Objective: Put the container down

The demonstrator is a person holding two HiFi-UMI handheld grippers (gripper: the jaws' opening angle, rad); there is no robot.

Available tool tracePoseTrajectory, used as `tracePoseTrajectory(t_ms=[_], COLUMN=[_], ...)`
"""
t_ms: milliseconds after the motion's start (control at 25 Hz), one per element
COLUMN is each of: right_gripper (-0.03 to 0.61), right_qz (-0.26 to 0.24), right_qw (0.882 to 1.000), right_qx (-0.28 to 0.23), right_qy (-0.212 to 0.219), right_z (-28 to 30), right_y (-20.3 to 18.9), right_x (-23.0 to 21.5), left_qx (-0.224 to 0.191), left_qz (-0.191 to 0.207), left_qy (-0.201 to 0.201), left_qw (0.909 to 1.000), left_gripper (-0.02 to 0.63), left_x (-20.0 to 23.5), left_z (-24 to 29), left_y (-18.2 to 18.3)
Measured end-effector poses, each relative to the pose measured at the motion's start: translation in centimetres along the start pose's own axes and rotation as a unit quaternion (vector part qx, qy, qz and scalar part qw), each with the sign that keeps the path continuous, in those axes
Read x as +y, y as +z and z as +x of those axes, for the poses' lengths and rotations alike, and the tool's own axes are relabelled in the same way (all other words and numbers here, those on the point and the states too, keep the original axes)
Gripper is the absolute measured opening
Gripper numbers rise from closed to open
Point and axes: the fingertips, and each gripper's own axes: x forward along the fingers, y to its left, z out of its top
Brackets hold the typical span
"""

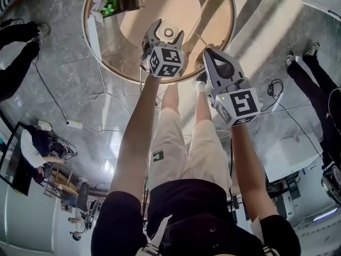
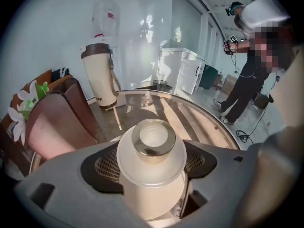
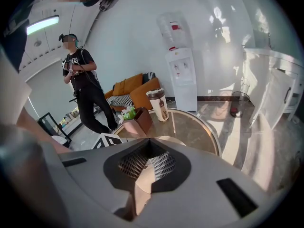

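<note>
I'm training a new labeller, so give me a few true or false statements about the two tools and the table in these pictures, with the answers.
1. The left tool is shut on the white container. True.
2. The right tool grips a cup. False: its jaws are together with nothing between them.
3. The table is square and wooden. False: it is round, with a glass top.
4. A tumbler with a brown lid stands upright on the table. True.
</note>
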Motion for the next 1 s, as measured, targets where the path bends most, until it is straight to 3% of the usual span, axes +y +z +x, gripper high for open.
tracePoseTrajectory(t_ms=[480,1000], right_gripper=[0.003,0.003], right_qz=[-0.007,-0.018], right_qw=[1.0,0.998], right_qx=[-0.02,-0.066], right_qy=[-0.014,-0.004], right_z=[-3.7,-11.9], right_y=[3.6,7.3], right_x=[1.0,4.5], left_qx=[-0.008,-0.056], left_qz=[0.007,-0.007], left_qy=[0.001,0.023], left_qw=[0.9999,0.9981], left_gripper=[0.347,0.347], left_x=[0.4,-3.4], left_z=[-4.6,-15.9], left_y=[3.1,9.0])
